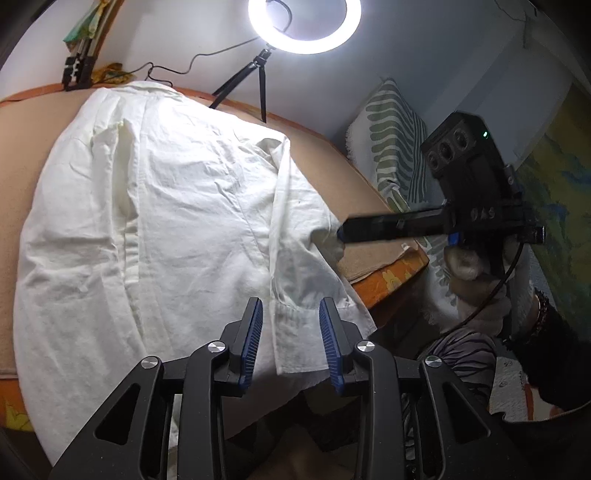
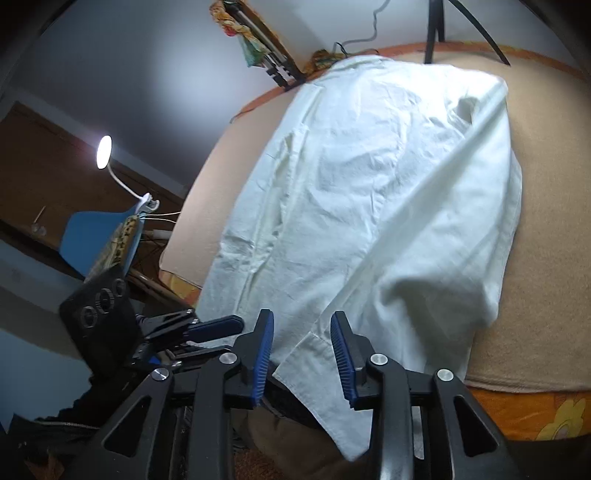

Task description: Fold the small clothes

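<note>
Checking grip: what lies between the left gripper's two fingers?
In the left wrist view, the white shirt's sleeve cuff lies between the open left gripper's fingers, unpinched.

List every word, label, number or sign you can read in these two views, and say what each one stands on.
"DAS" or similar: raised letters on the black body of the right gripper, seen from the left wrist view; too blurred to be sure.
Three round lenses on the camera block: no text.
White shirt, ring light, striped cushion: no readable text.
Right wrist view: none.
</note>
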`<state>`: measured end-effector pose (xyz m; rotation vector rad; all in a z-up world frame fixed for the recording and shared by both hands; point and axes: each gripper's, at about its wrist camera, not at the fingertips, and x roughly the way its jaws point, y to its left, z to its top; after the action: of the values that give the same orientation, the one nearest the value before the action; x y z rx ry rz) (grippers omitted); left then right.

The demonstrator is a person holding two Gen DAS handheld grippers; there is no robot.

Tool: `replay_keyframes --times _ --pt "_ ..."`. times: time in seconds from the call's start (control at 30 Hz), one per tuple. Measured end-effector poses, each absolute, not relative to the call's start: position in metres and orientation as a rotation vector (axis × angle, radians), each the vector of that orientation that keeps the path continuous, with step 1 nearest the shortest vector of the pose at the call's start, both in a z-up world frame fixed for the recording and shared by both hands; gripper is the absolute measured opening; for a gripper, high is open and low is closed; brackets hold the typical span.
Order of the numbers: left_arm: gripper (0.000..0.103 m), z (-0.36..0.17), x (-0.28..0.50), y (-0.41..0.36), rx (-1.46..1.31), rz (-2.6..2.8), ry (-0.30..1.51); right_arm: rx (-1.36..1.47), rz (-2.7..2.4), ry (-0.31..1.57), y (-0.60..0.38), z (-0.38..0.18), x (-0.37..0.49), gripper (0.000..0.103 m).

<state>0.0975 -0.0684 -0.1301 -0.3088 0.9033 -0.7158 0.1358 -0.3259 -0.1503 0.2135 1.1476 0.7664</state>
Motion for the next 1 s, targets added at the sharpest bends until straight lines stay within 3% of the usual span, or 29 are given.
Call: replay_keyframes --times 0.03,0.07,0.37,0.47,0.53,0.67,0.73,0.87,1.0 --pt "0.046 -0.131 0.098 -0.073 -0.298 -0.721 0.907 0.209 0.752 1.132 -0.33 -0.145 0.139 0.038" --pt "0.047 -0.133 0.098 -0.08 -0.276 -0.726 0.91 0.21 0.727 1.12 -0.337 -0.14 0.143 0.038" --pt "0.046 -0.152 0.108 -0.116 -0.172 -0.704 0.963 0.243 0.438 1.08 -0.398 -0.136 0.266 0.043" --pt "0.035 -0.161 0.111 -0.119 -0.189 -0.701 0.985 0.28 0.378 1.096 -0.404 -0.147 0.315 0.043" --pt "0.012 -0.168 0.114 -0.12 -0.201 -0.706 1.007 0.293 0.335 1.108 -0.405 -0.157 0.346 0.043" --pt "0.004 -0.174 0.116 -0.117 -0.24 -0.702 1.007 0.307 0.292 1.131 -0.405 -0.173 0.384 0.041" --pt "0.003 -0.175 0.116 -0.115 -0.274 -0.702 1.008 0.33 0.302 1.145 -0.404 -0.179 0.395 0.035" --pt "0.002 -0.172 0.11 -0.111 -0.32 -0.712 1.003 0.328 0.307 1.136 -0.396 -0.177 0.399 0.003" --pt "0.002 -0.162 0.097 -0.109 -0.317 -0.737 0.991 0.233 0.334 1.088 -0.372 -0.154 0.389 0.0"
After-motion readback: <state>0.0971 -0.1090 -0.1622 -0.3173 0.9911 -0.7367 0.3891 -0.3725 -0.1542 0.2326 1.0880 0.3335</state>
